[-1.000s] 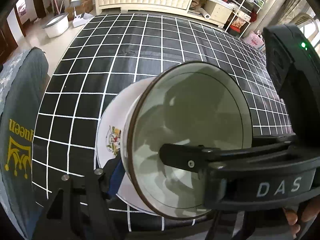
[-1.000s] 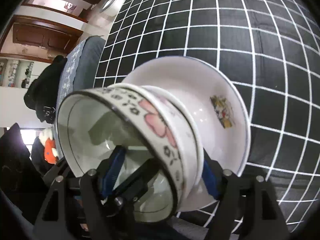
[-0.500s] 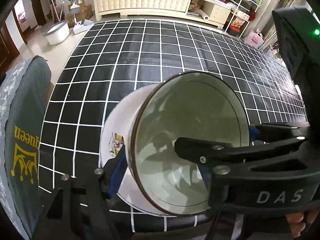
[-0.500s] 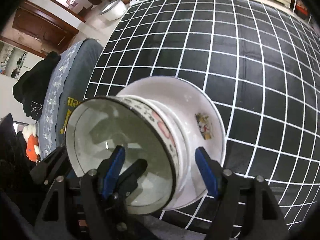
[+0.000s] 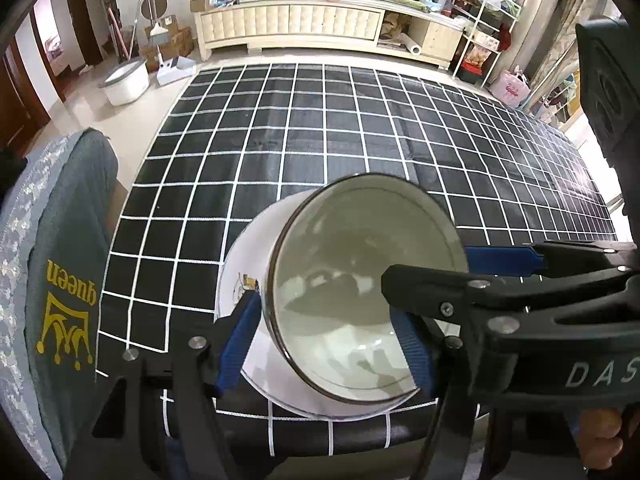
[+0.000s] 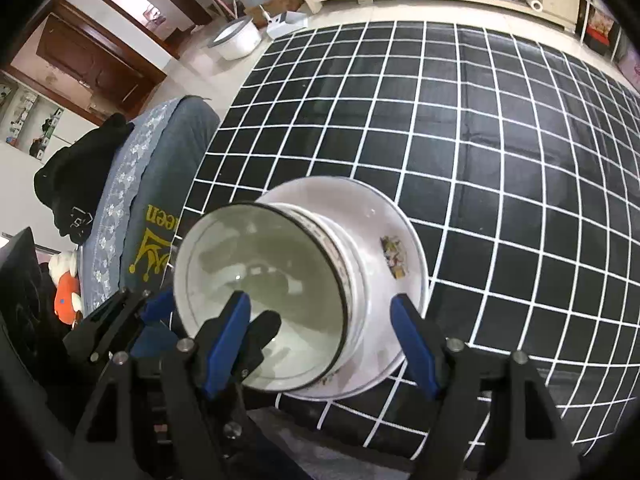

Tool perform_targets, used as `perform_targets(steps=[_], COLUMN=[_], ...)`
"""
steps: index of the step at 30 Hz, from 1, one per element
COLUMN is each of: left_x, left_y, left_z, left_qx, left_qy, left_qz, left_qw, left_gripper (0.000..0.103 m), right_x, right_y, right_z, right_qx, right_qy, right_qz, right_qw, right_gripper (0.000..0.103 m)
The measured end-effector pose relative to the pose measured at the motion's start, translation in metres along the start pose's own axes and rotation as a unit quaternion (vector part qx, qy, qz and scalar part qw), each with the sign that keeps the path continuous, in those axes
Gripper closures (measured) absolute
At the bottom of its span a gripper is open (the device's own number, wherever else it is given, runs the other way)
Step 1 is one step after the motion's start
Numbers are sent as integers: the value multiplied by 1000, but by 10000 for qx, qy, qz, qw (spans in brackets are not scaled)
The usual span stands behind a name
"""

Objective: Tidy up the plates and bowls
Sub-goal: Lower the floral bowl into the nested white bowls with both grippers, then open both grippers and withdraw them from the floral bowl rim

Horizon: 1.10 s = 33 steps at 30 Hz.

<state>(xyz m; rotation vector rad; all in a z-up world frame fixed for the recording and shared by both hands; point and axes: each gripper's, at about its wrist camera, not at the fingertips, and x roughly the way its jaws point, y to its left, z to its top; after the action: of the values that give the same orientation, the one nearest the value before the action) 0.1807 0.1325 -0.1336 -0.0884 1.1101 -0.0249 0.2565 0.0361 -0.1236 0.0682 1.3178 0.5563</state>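
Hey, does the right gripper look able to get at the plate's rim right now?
Probably yes. The right gripper hangs open above the bowls, and the plate rim juts out bare past them on that side, with only cloth beside it.

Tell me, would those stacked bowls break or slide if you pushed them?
Probably fragile: the bowls look like glazed ceramic. Their shiny glaze suggests they are slippery. Nested on the plate near the edge of the table, the tall stack might slide or tip if shoved.
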Motion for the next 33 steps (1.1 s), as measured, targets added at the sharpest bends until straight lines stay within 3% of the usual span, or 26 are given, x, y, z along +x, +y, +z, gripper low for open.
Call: perform_targets(steps=[14, 21, 28, 33], left_x=[-49, -86, -141, -170], left_y=[-4, -10, -34, -47], left_z=[-2, -7, -28, -44], left_qx=[-66, 8, 154, 165], left_qy=[-603, -1073, -2135, -2602], left_qz=[308, 576, 1051, 919], left_qw=[9977, 9926, 9711, 9610], left_gripper=[38, 38, 38, 38], right_x=[-45, -85, -138, -176], right_y=[8, 14, 15, 15], right_z=[-19, -38, -72, -100], right_qx=[-161, -415, -633, -702], right_qy=[-537, -1123, -1998, -2678], right_qz=[-81, -308, -710, -928], right_qw=[9984, 9923, 9752, 9564], right_gripper=[28, 28, 28, 26])
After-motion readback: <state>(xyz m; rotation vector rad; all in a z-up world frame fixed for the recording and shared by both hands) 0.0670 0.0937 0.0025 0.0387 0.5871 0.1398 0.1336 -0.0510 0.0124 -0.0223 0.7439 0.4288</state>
